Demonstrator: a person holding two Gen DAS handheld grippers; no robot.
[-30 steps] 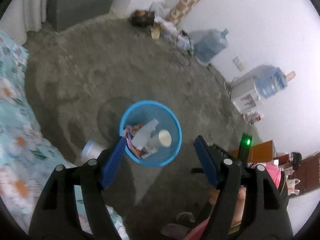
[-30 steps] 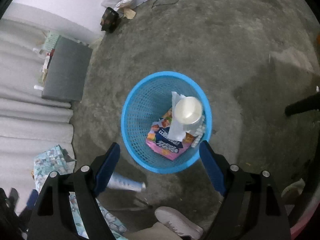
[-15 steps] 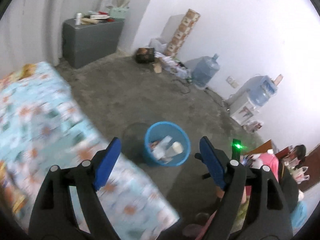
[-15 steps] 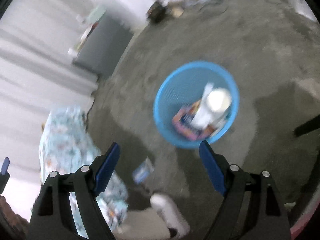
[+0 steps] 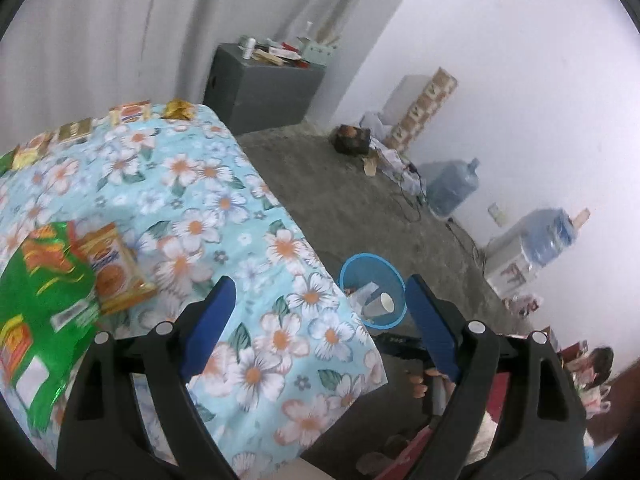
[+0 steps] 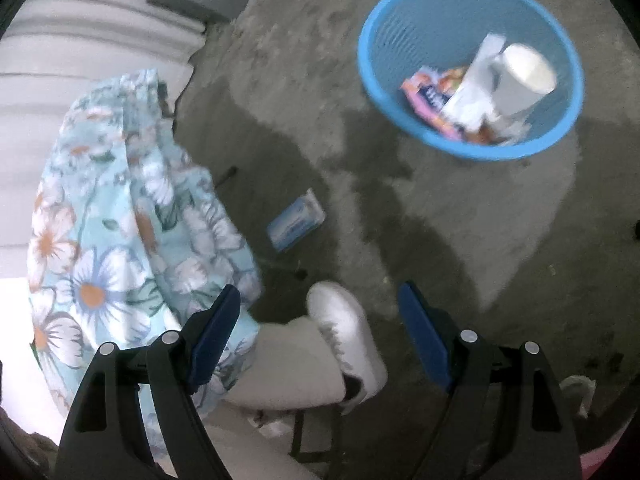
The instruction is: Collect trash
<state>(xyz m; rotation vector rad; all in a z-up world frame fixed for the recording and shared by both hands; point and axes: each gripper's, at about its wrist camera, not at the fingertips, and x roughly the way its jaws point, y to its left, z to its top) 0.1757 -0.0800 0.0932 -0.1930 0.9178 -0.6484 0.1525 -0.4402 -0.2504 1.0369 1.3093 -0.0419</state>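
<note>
My left gripper (image 5: 316, 320) is open and empty above the corner of a table with a floral cloth (image 5: 208, 204). On the cloth lie a green snack bag (image 5: 40, 304), an orange biscuit packet (image 5: 114, 268) and several small wrappers (image 5: 132, 114) at the far edge. A blue mesh basket (image 5: 362, 268) stands on the floor beyond the corner, with a paper cup and wrappers in it. My right gripper (image 6: 320, 332) is open and empty, looking down at the floor. The basket (image 6: 568, 120) is at upper right there, and a blue-white packet (image 6: 296, 226) lies on the floor.
A white shoe (image 6: 344, 332) and trouser leg are between my right fingers. The cloth hangs at left (image 6: 120, 240). A grey cabinet (image 5: 264, 84), water jugs (image 5: 452, 190) and clutter line the far walls. The floor is bare concrete.
My left gripper has lifted and swung from over the basket to over the table. My right gripper has drawn back toward the person's feet, so the basket shifted to upper right.
</note>
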